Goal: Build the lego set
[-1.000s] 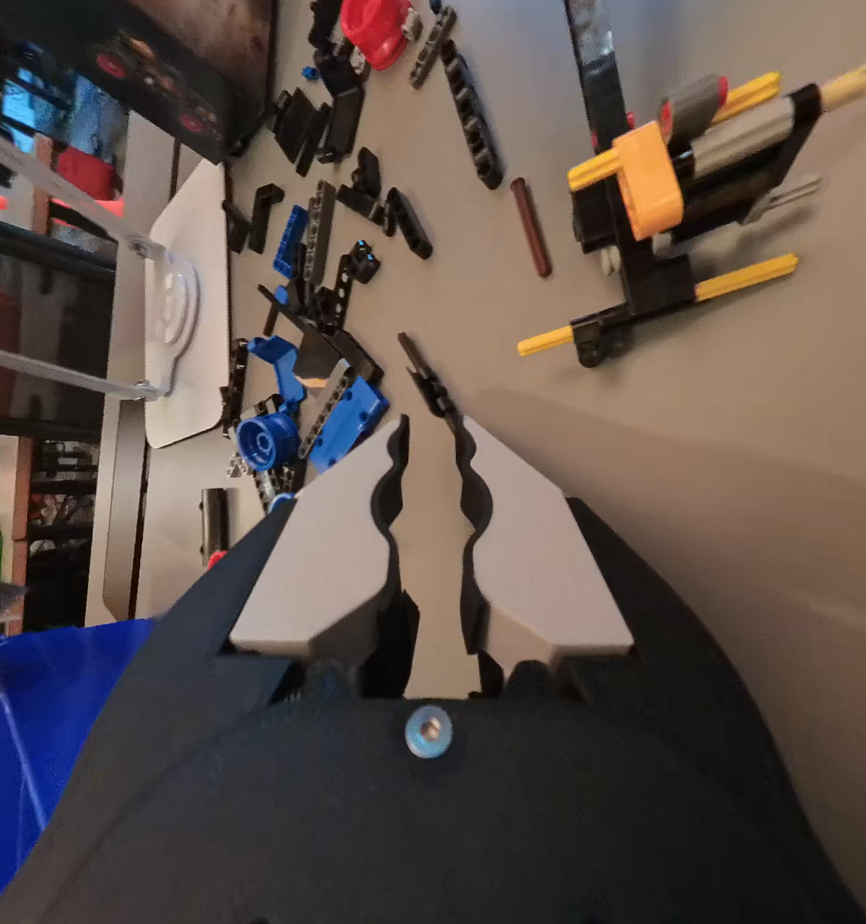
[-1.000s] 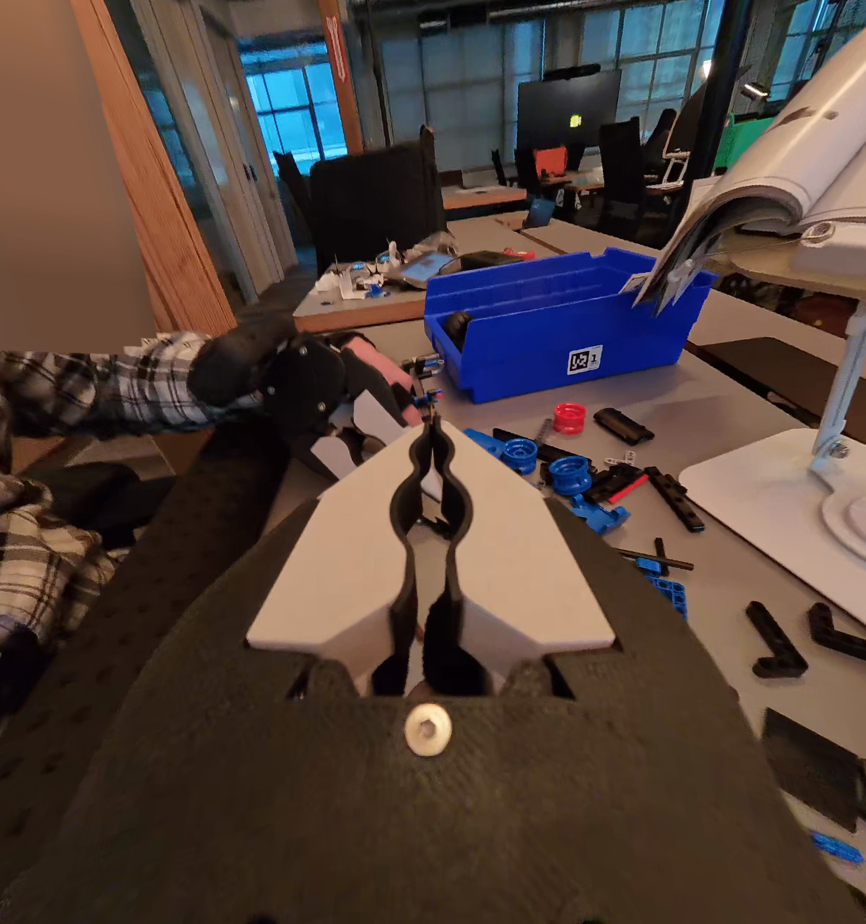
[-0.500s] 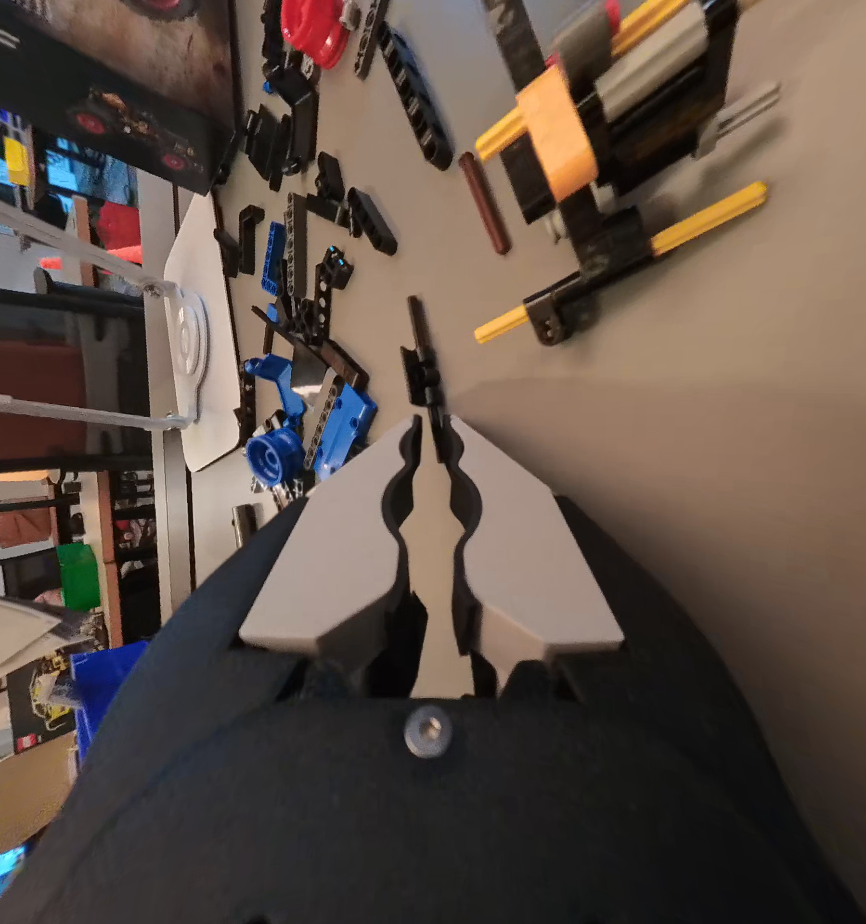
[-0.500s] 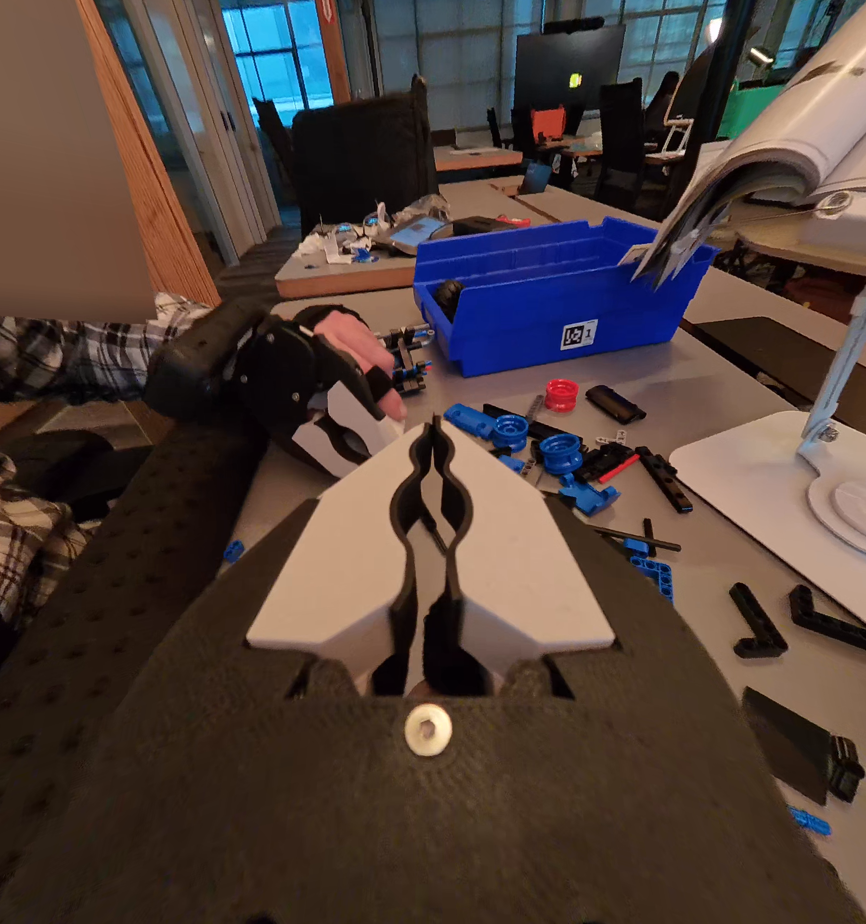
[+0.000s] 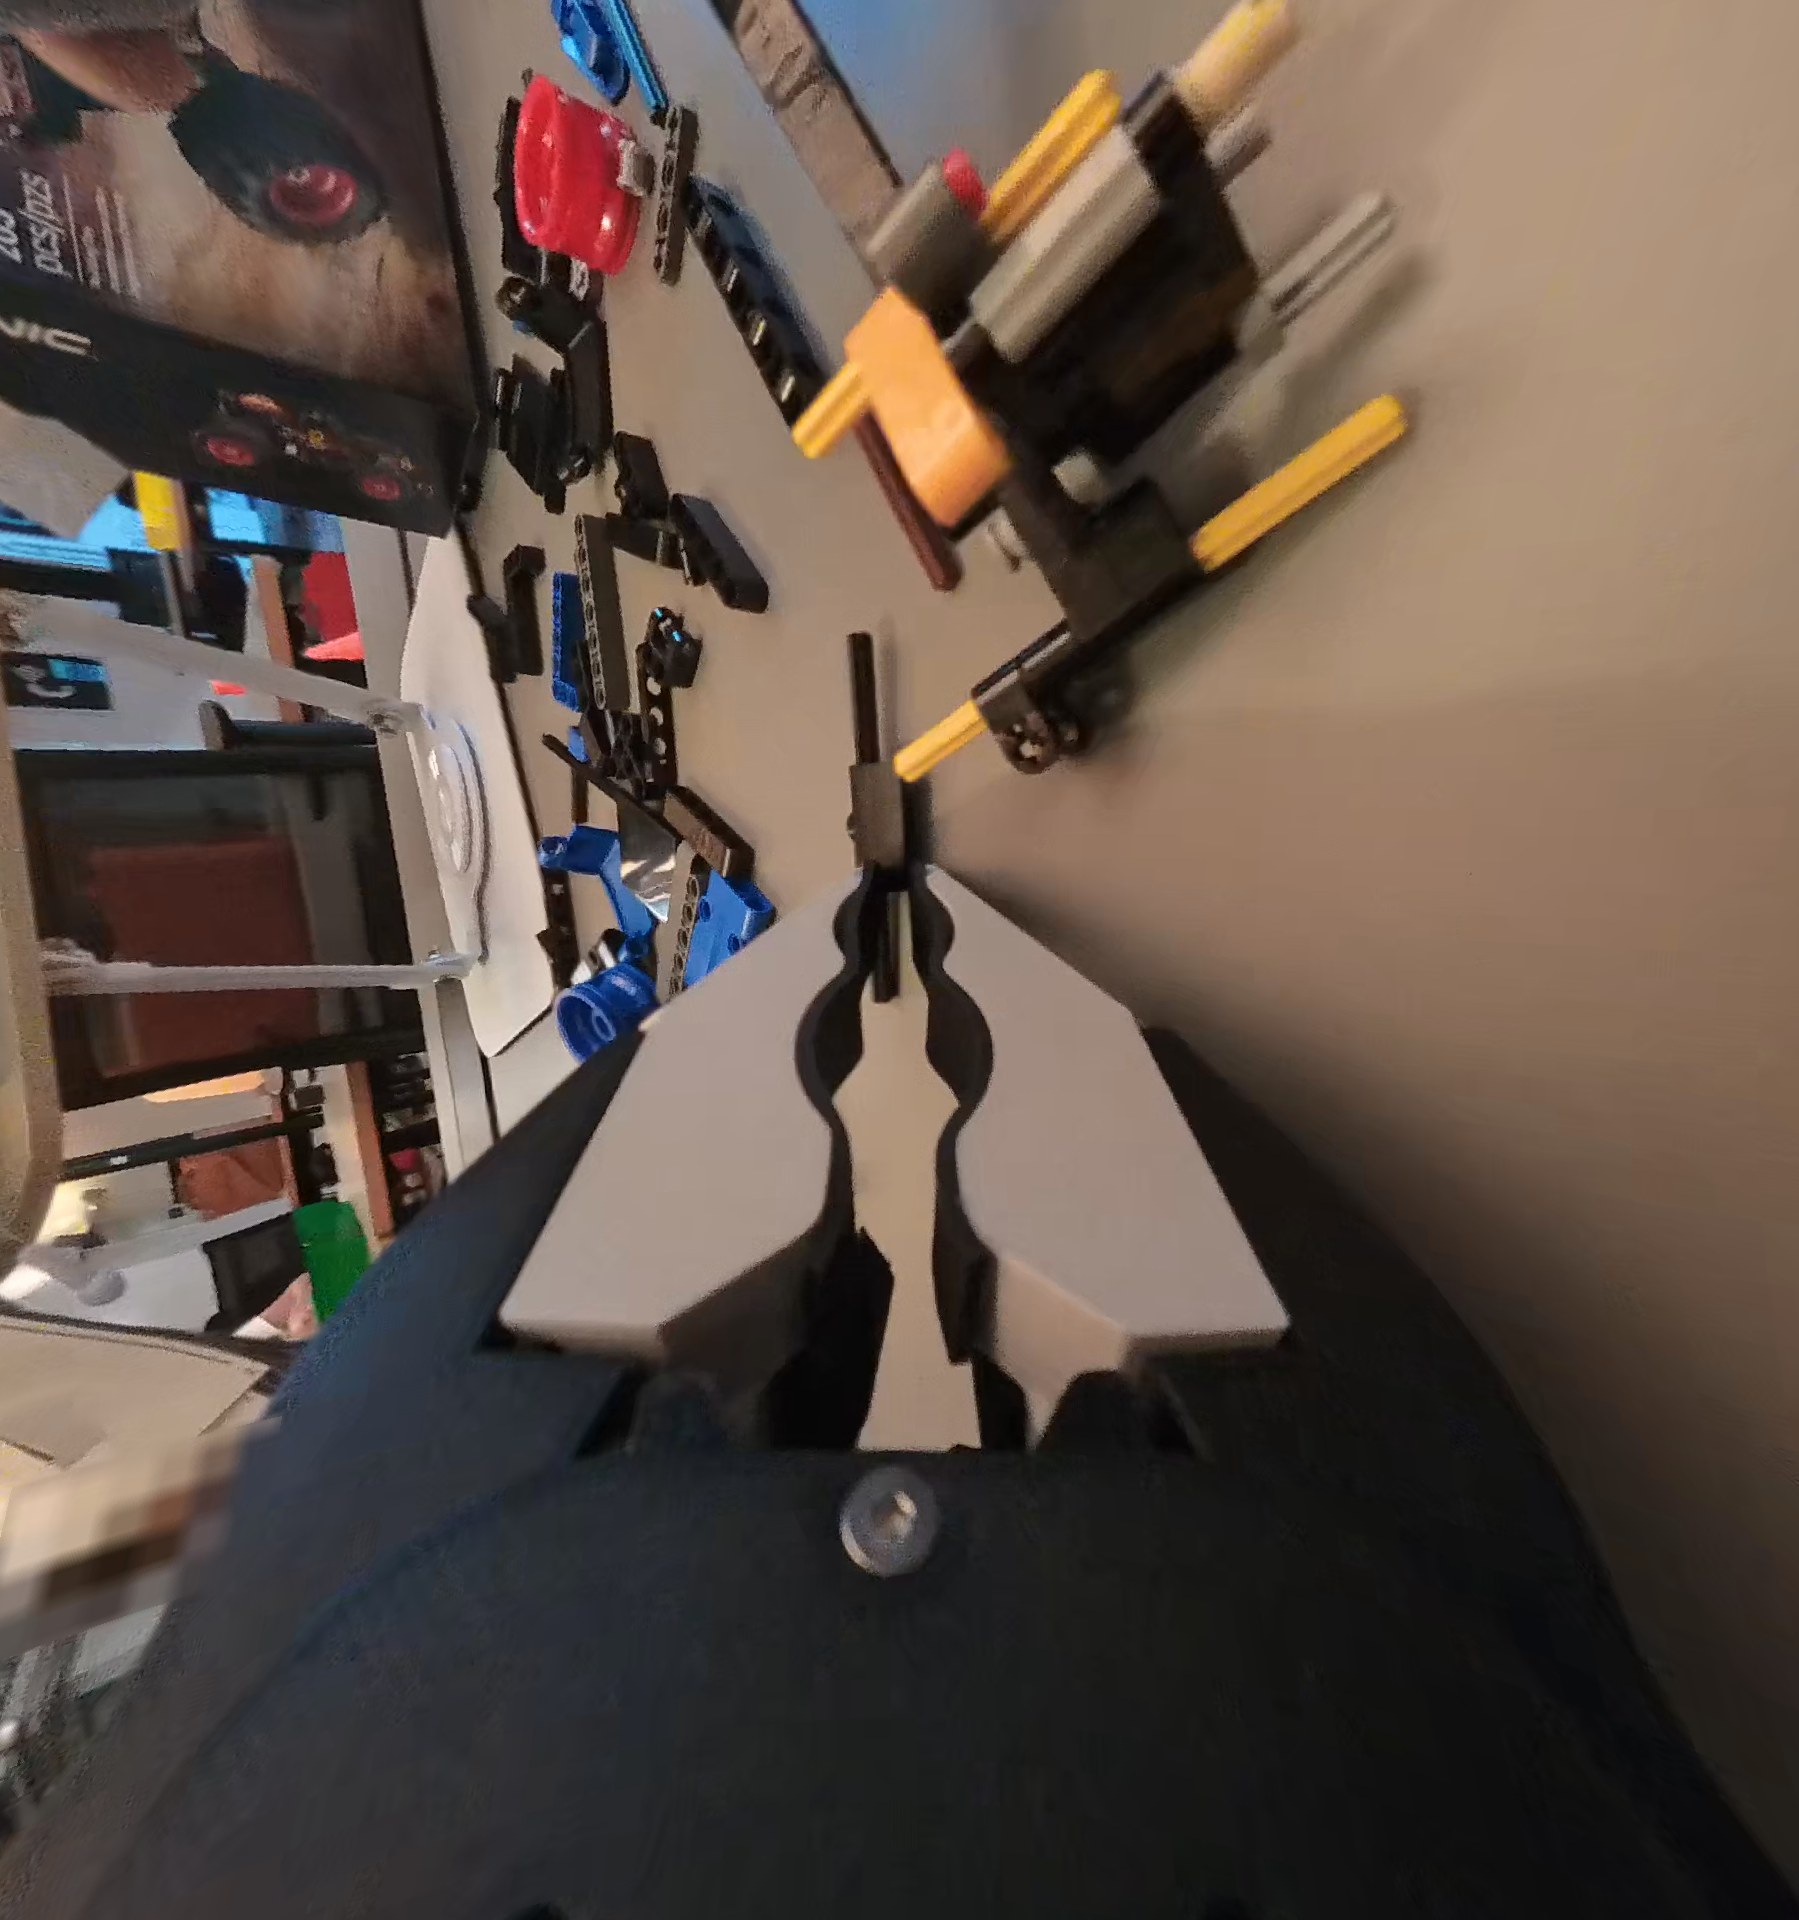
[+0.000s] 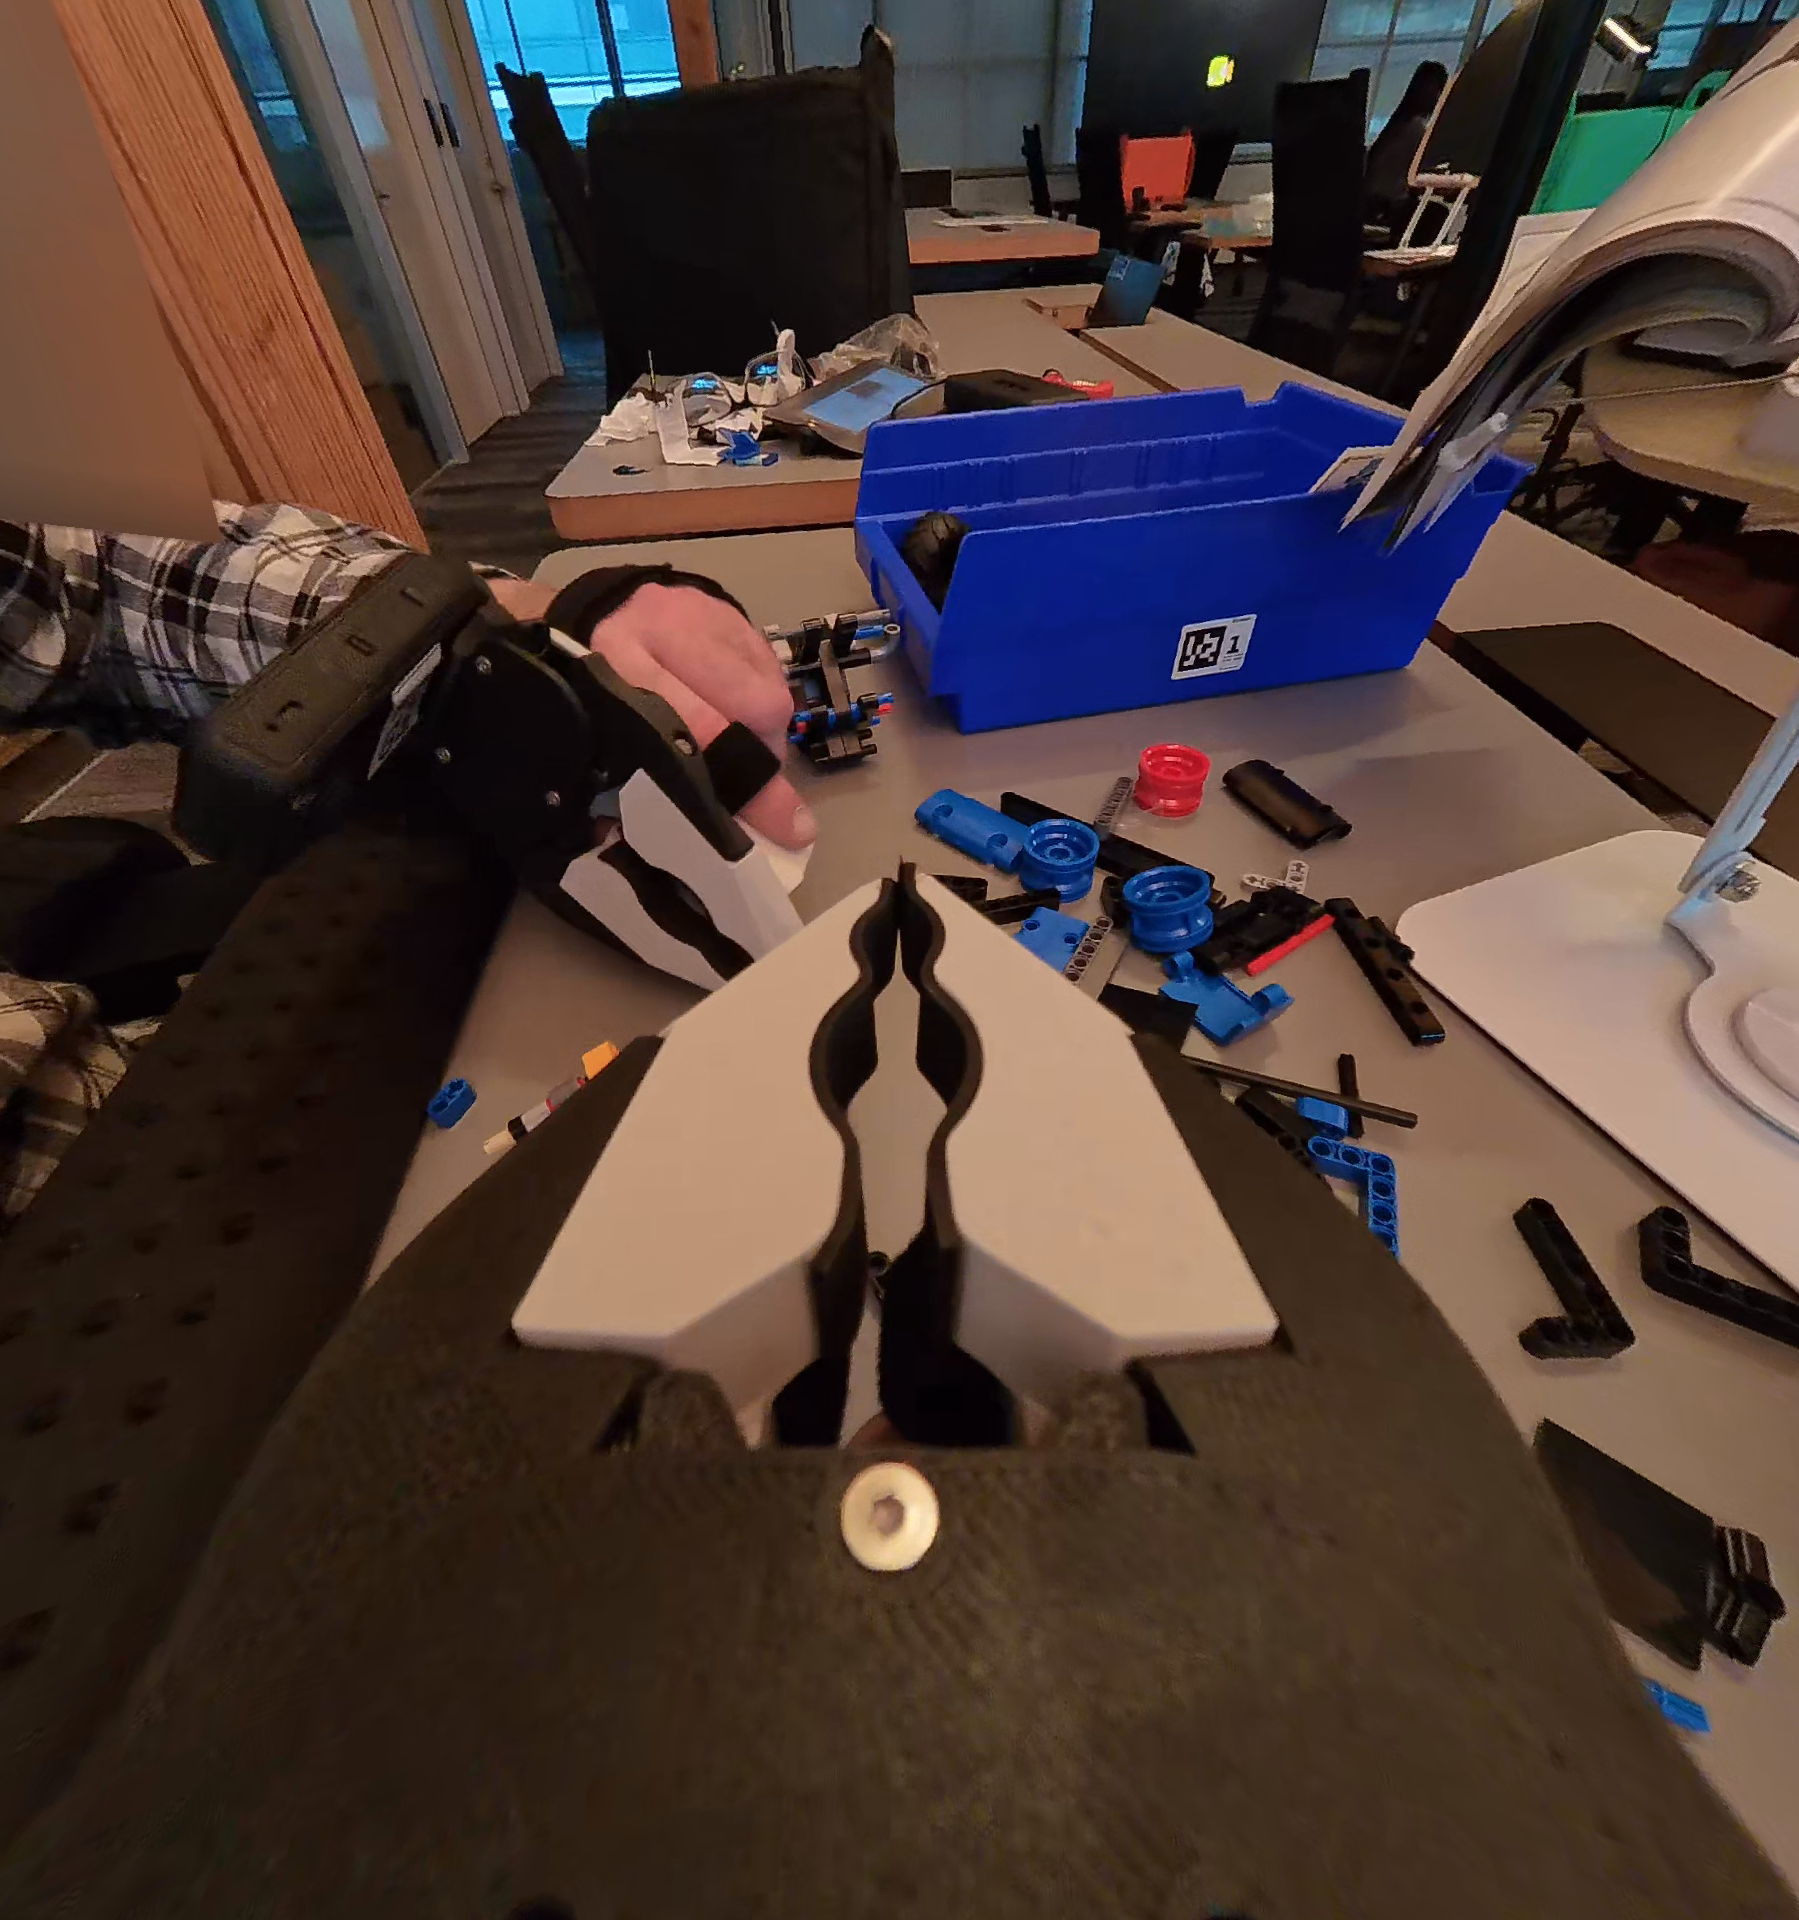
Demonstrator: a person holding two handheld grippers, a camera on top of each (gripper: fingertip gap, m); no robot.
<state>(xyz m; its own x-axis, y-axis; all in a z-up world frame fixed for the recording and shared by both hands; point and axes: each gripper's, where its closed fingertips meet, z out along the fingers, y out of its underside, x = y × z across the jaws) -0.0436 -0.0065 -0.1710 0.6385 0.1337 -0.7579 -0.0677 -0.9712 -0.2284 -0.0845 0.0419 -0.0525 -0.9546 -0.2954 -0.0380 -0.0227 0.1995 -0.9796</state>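
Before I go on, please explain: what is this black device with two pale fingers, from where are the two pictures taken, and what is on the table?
There is no robot. A person holds one hand gripper in each hand, and each carries a camera looking along its two fingers.

In the left wrist view, the left gripper has its fingers shut on a thin black axle carrying a small connector. Beyond it lies a half-built model with yellow axles and an orange part.

In the right wrist view, the right gripper looks shut; I see nothing between its tips. The person's hand with the other gripper shows to its left.

On the grey table lie loose black, blue and red pieces, a blue bin and a white stand base.
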